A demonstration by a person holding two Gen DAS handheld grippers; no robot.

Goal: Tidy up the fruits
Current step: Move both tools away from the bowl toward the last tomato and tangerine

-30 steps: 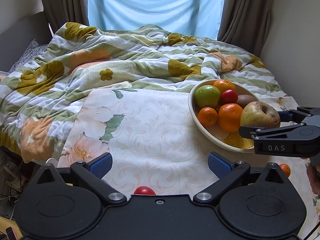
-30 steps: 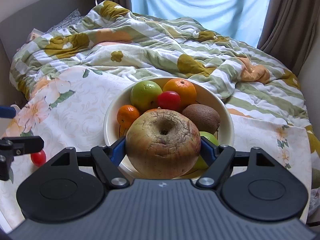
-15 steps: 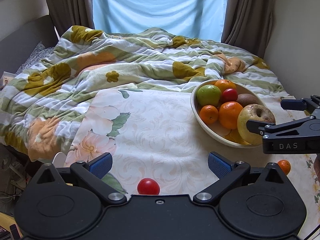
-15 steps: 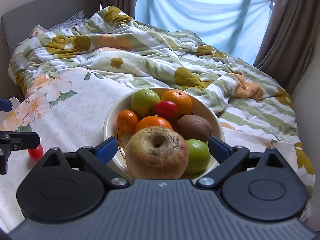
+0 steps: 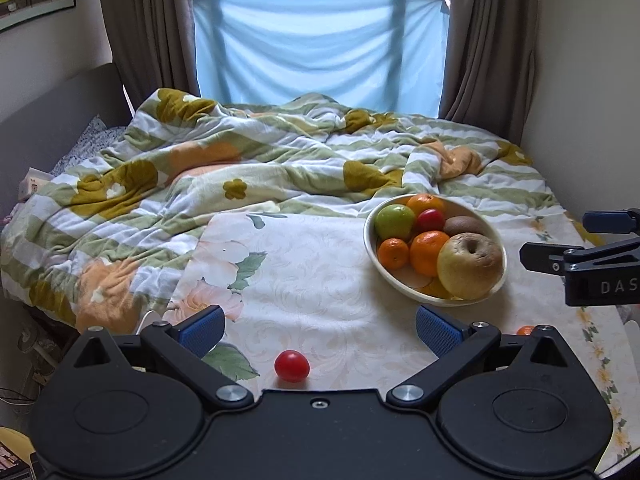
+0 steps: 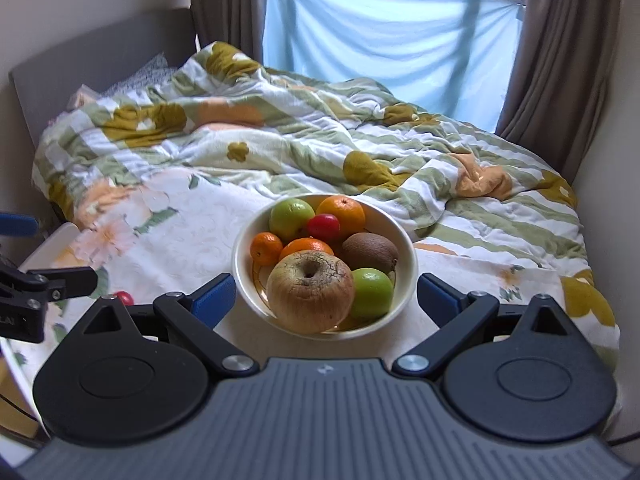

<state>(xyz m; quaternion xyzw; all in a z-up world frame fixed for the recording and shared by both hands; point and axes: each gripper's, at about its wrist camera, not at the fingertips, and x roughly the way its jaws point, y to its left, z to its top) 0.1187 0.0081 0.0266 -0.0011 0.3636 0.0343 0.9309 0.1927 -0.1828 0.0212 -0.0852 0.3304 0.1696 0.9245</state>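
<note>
Both tongs have pulled up and back from the bowl (image 6: 406,264) since a second ago, and my right tongs (image 6: 326,292), which were clamped on the big wrinkled apple (image 6: 310,292) then, have let it go. Their jaws have just been opening and now stand wide with nothing between them. I see the apple sitting in the near side of the bowl, resting against an orange (image 6: 306,246) and a green apple (image 6: 370,292), with a kiwi (image 6: 370,252), a small red fruit (image 6: 323,227) and more citrus packed behind. I judge it was set at the front because that was the gap left in the pile, and there the neighbours and the rim wedge it so it cannot roll.

From the right tongs, the bowl lies ahead and below, centred between the blue pads (image 6: 210,294) but clear of them.

My left tongs (image 5: 320,330) are also released and empty. One red fruit (image 5: 292,365) lies loose on the floral cloth (image 5: 312,272), near the tongs' body and roughly midway between the pads, though below them and untouched. A small orange (image 5: 525,330) peeks out by the right-hand finger, mostly hidden. I take those two as the remaining pieces, the red one handiest for my left side.
</note>
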